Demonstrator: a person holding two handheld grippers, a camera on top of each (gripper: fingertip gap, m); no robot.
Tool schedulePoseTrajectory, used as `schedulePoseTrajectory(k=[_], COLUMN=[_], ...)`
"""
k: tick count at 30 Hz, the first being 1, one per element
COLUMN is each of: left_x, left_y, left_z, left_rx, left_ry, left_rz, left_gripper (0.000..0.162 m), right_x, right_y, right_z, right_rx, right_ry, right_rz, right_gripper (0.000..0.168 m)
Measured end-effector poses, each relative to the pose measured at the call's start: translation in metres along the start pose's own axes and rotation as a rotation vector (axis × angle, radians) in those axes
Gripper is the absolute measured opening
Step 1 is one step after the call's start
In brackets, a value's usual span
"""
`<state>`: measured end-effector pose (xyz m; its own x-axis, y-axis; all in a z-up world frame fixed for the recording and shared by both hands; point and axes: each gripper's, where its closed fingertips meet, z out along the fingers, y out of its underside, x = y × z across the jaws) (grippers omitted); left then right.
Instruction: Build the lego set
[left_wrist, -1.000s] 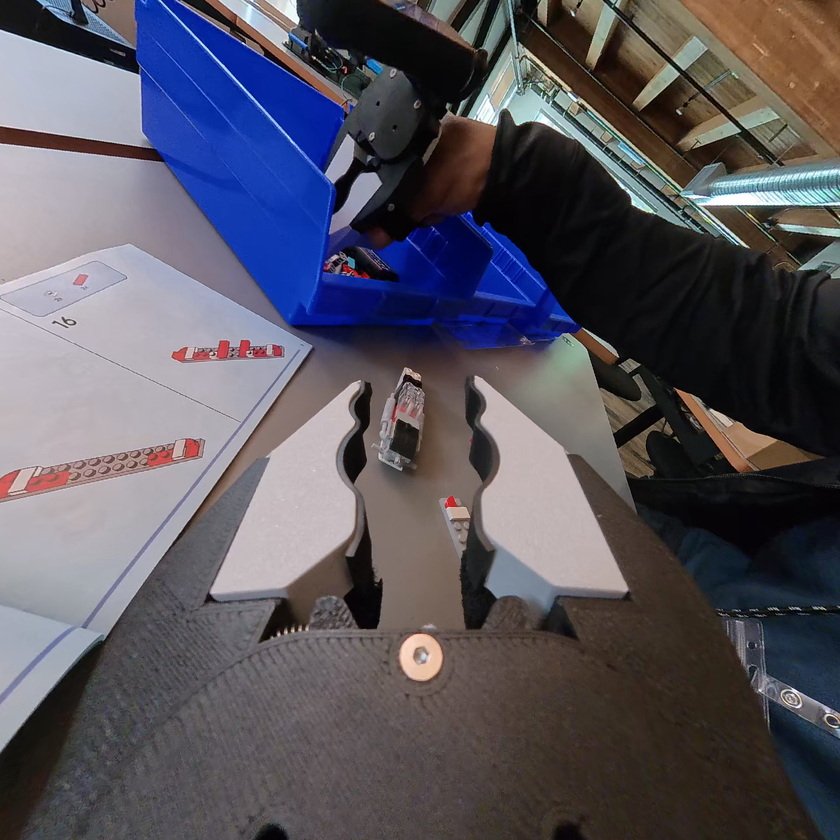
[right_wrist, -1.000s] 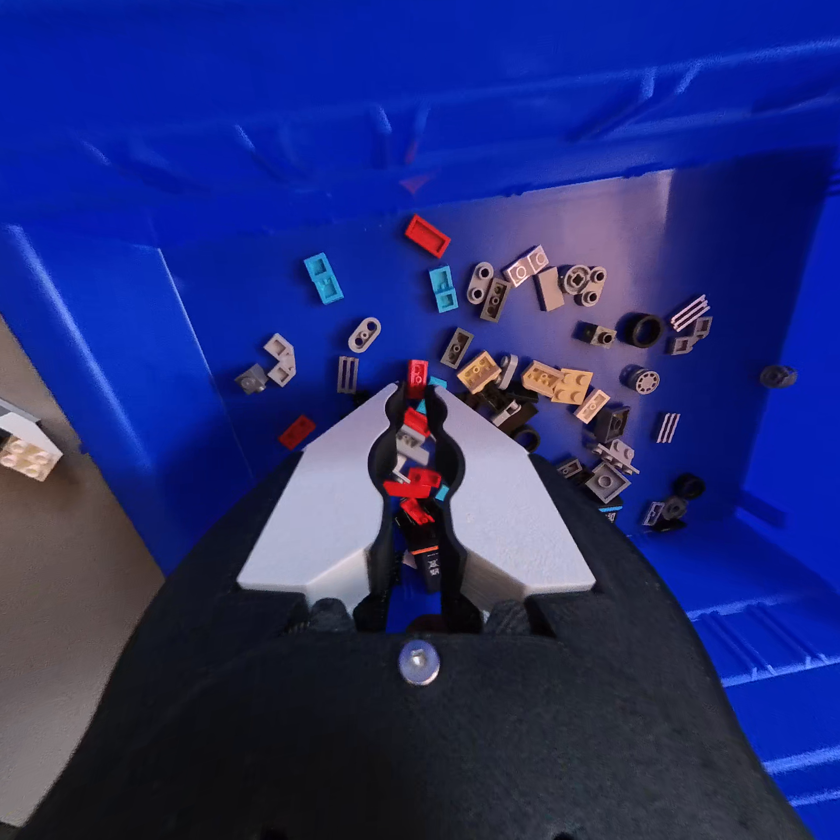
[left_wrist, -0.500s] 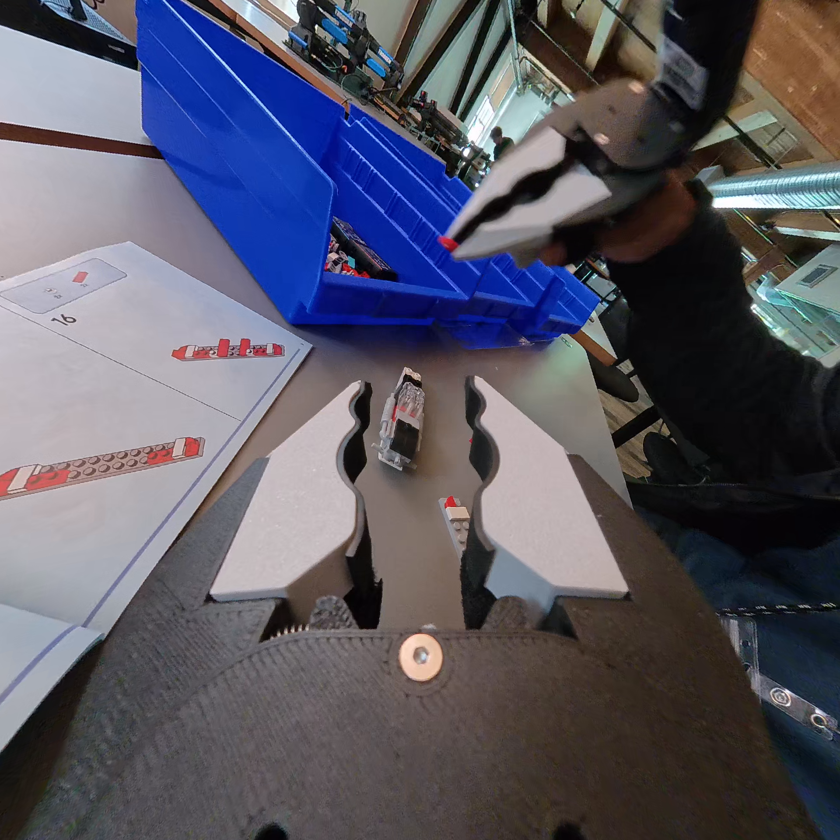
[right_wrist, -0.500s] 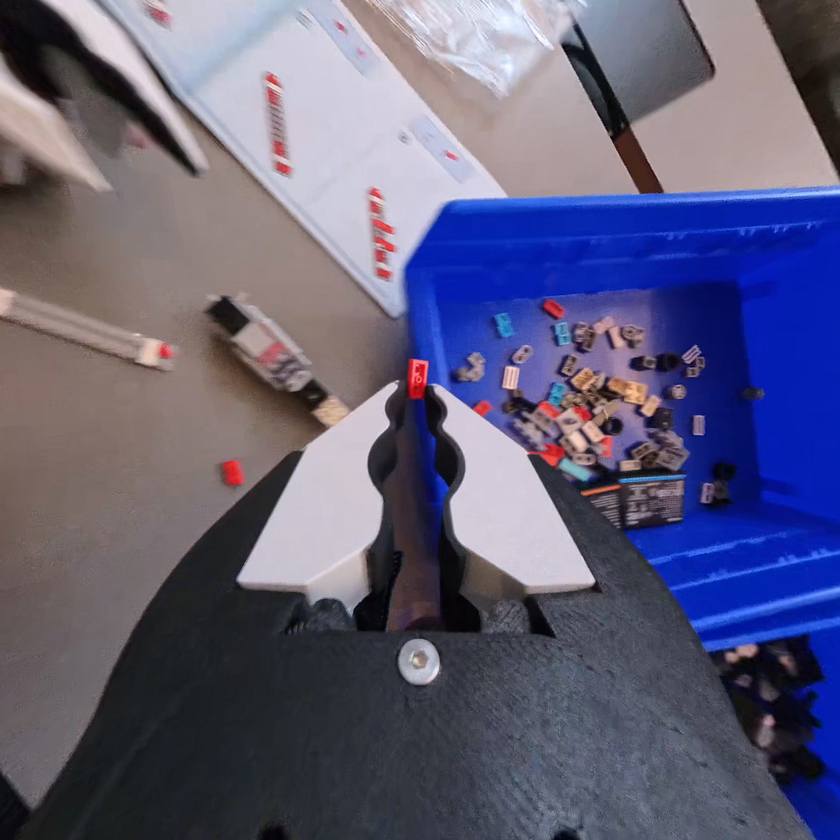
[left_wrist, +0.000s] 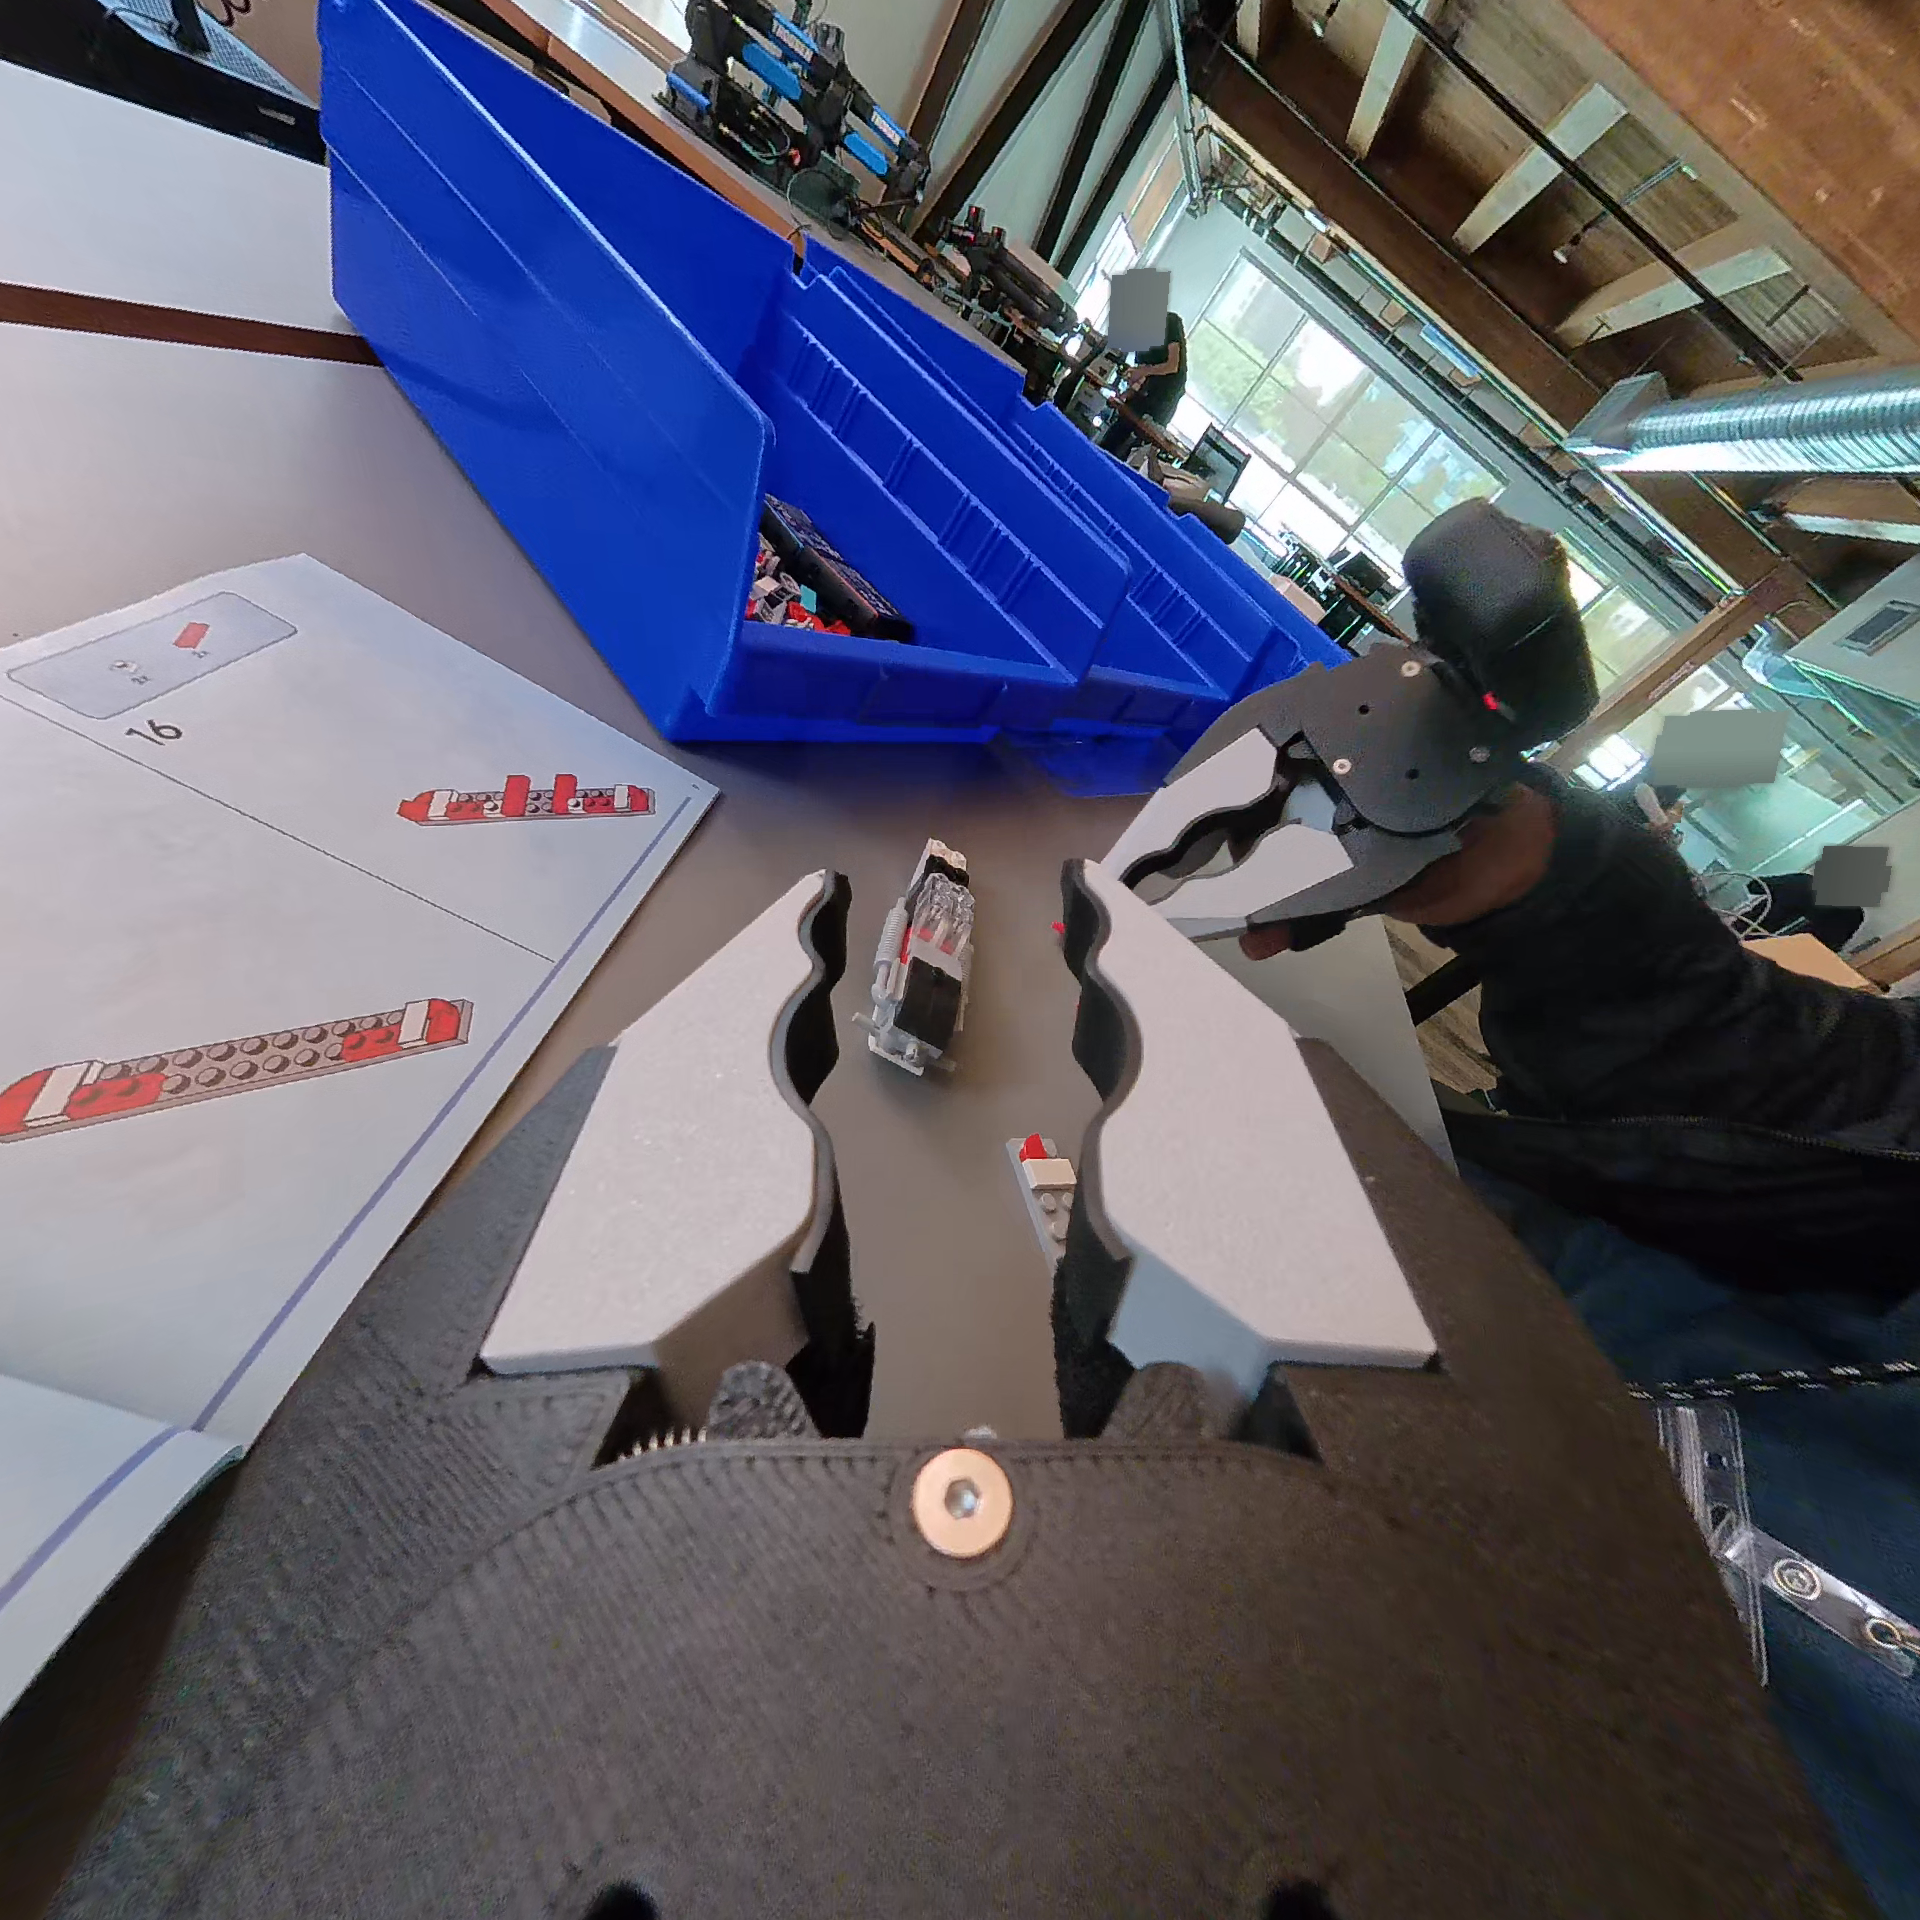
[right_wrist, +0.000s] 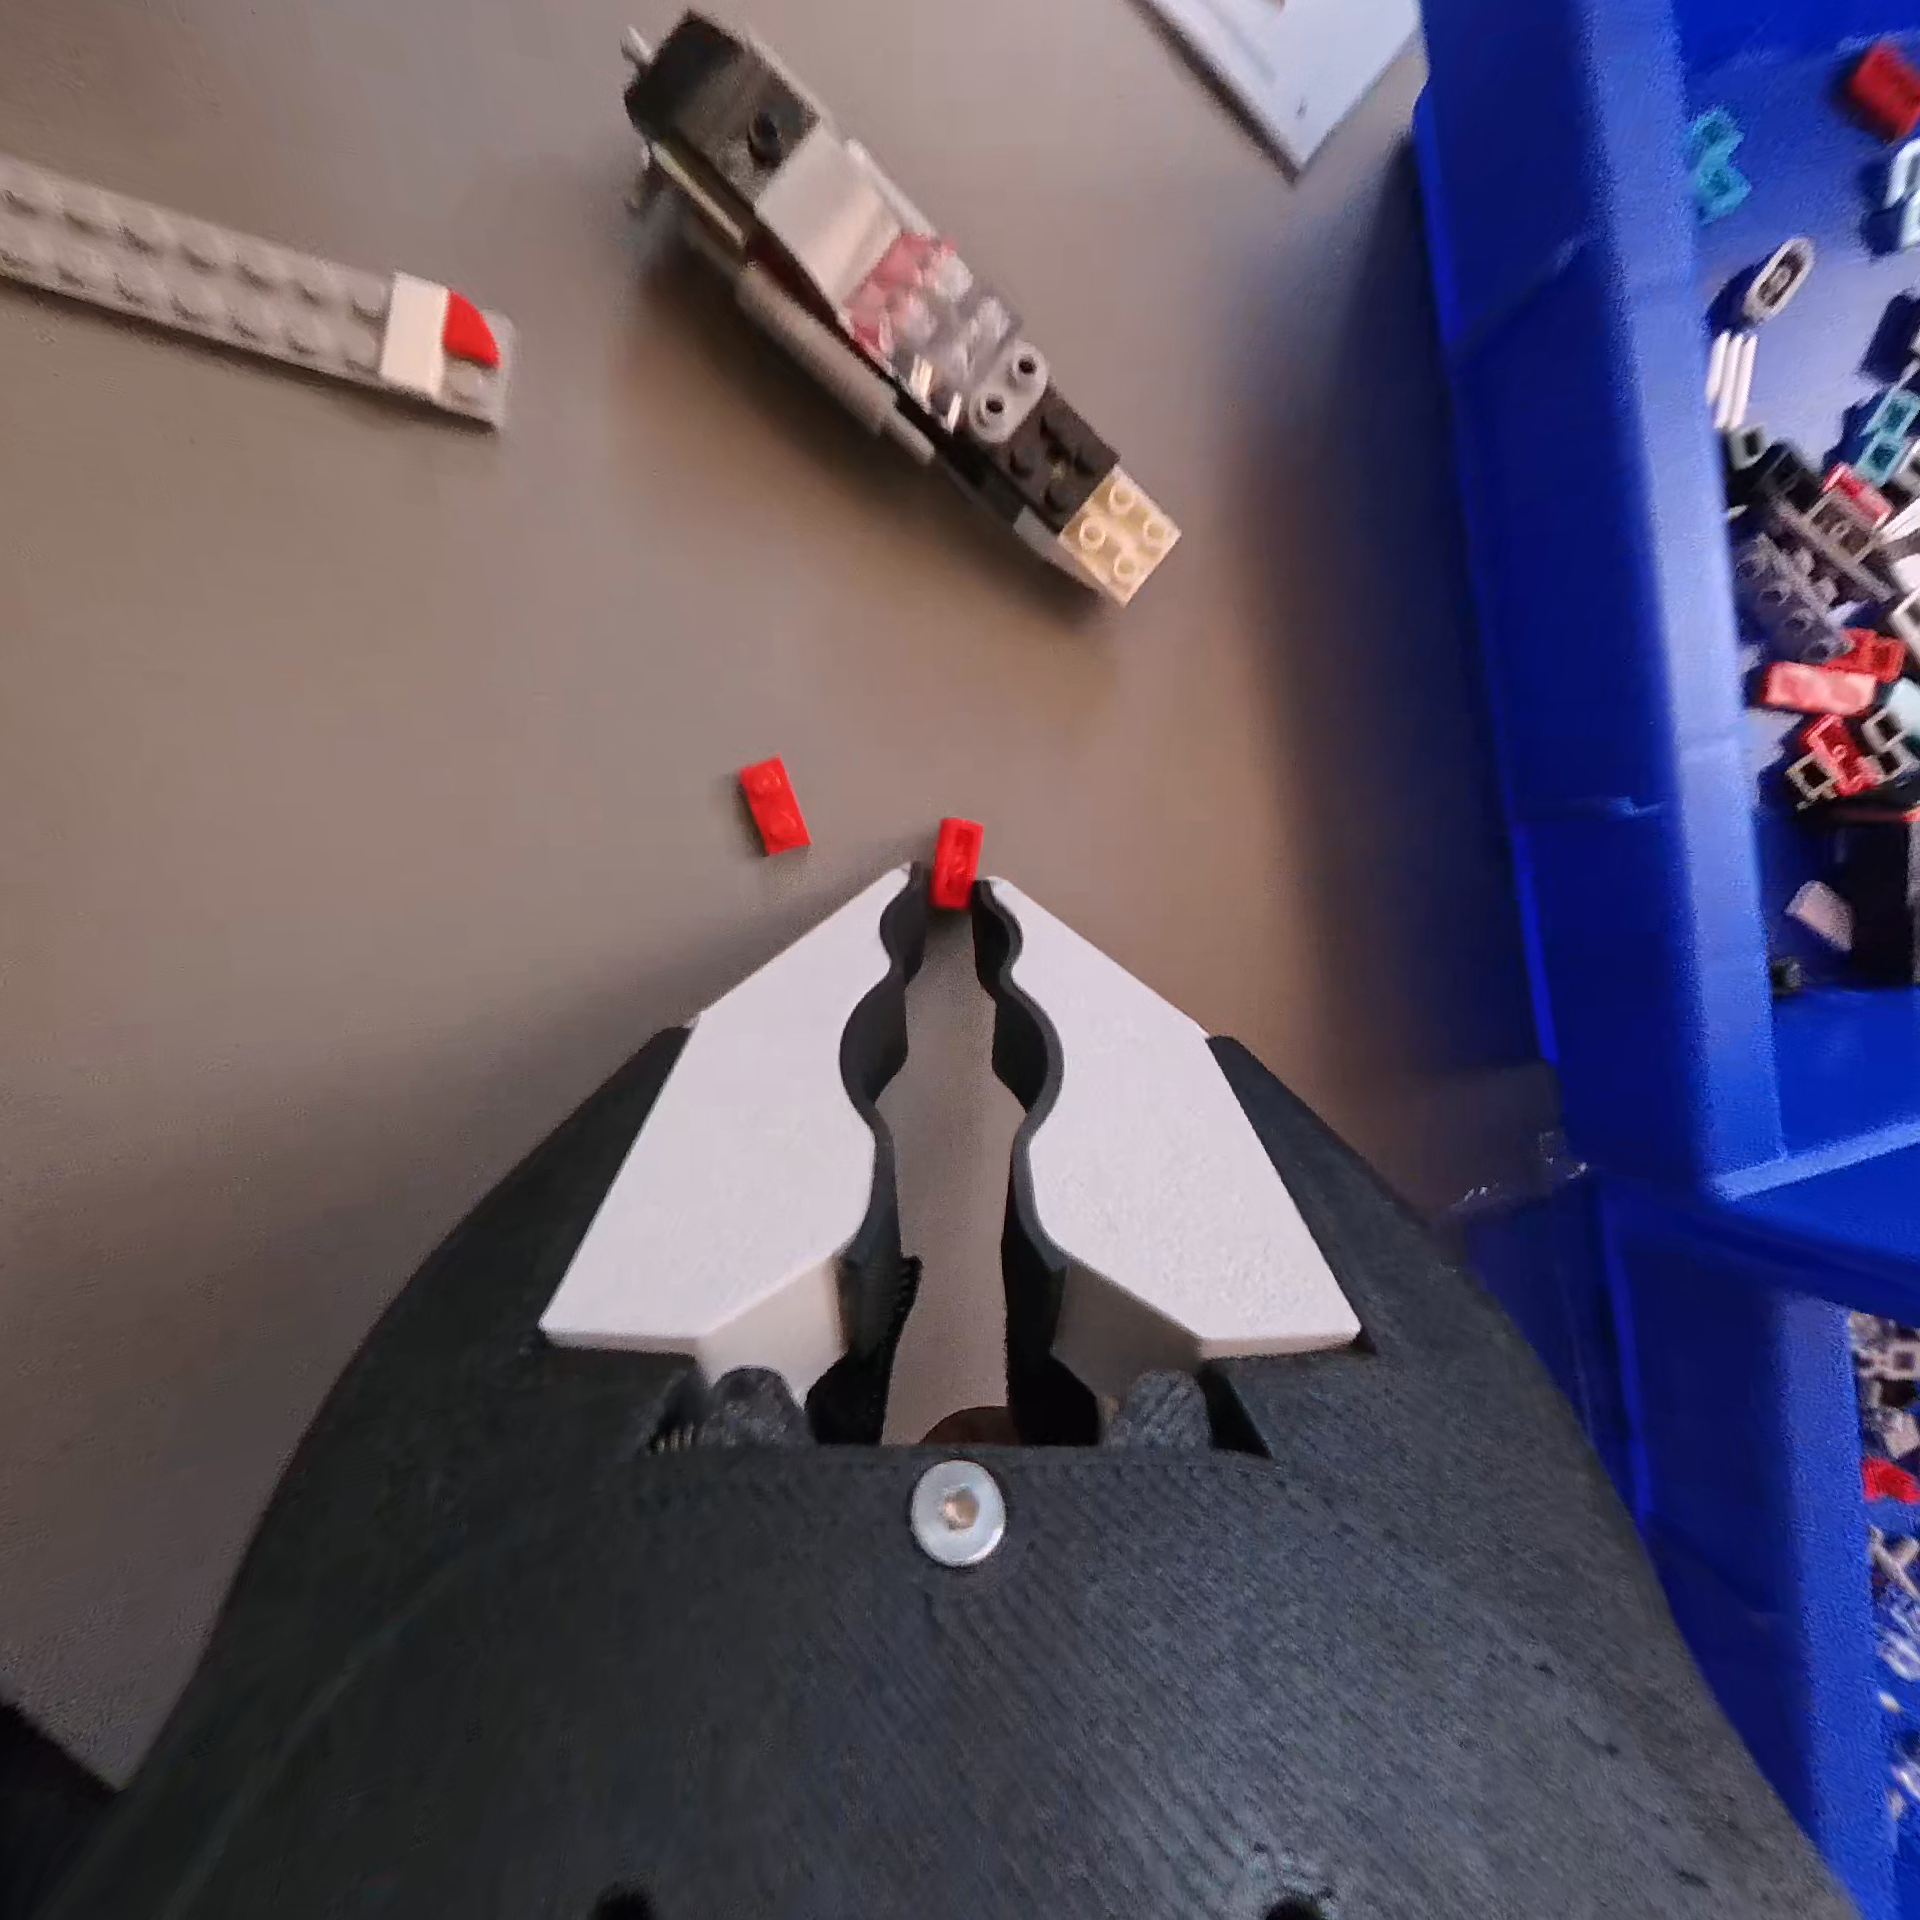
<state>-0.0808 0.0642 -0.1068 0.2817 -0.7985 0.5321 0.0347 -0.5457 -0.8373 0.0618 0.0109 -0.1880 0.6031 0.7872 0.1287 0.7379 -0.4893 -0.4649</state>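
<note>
What you cannot see or make out

Your left gripper's right finger (left_wrist: 1236, 1164) covers most of the long grey plate (left_wrist: 1047, 1195), and in the right wrist view that plate (right_wrist: 239, 296) runs off the left edge. The instruction booklet (left_wrist: 260, 935) is cut off at the left. The blue bin (right_wrist: 1621, 623) runs off the right edge, its loose pieces (right_wrist: 1839, 623) blurred. The right gripper's (left_wrist: 1127, 883) tips sit behind your left finger, so its red piece (left_wrist: 1058, 925) barely shows.

Your tiny red plate (right_wrist: 957, 863) stands on edge, pinched at fingertips, just beside a flat red twin (right_wrist: 774, 818); grey-black model (right_wrist: 894, 312) beyond.
</note>
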Motion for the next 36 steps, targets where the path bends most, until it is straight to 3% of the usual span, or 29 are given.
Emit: schedulePoseTrajectory(k=[4, 7, 11, 21, 36], left_x=[0.000, 0.000, 0.001, 0.007, 0.012], left_y=[0.000, 0.000, 0.000, 0.008, 0.016], left_z=[0.000, 0.000, 0.000, 0.004, 0.008], left_rx=[0.000, 0.000, -0.002, -0.049, -0.097], left_ry=[0.002, 0.002, 0.003, 0.002, -0.011], left_rz=[-0.002, -0.001, 0.003, 0.051, 0.119], left_gripper=[0.043, 0.043, 0.043, 0.041, 0.039], right_x=[-0.001, 0.003, 0.019, 0.014, -0.003], right_y=[-0.002, -0.012, -0.017, 0.004, -0.010], right_z=[0.000, -0.009, -0.026, -0.040, -0.029], right_rx=[0.031, 0.123, 0.265, 0.505, 0.511], right_ry=[-0.024, -0.035, 0.006, -0.076, -0.041], right_rz=[0.026, 0.083, 0.126, 0.165, 0.068], right_gripper=[0.009, 0.027, 0.036, 0.040, 0.047])
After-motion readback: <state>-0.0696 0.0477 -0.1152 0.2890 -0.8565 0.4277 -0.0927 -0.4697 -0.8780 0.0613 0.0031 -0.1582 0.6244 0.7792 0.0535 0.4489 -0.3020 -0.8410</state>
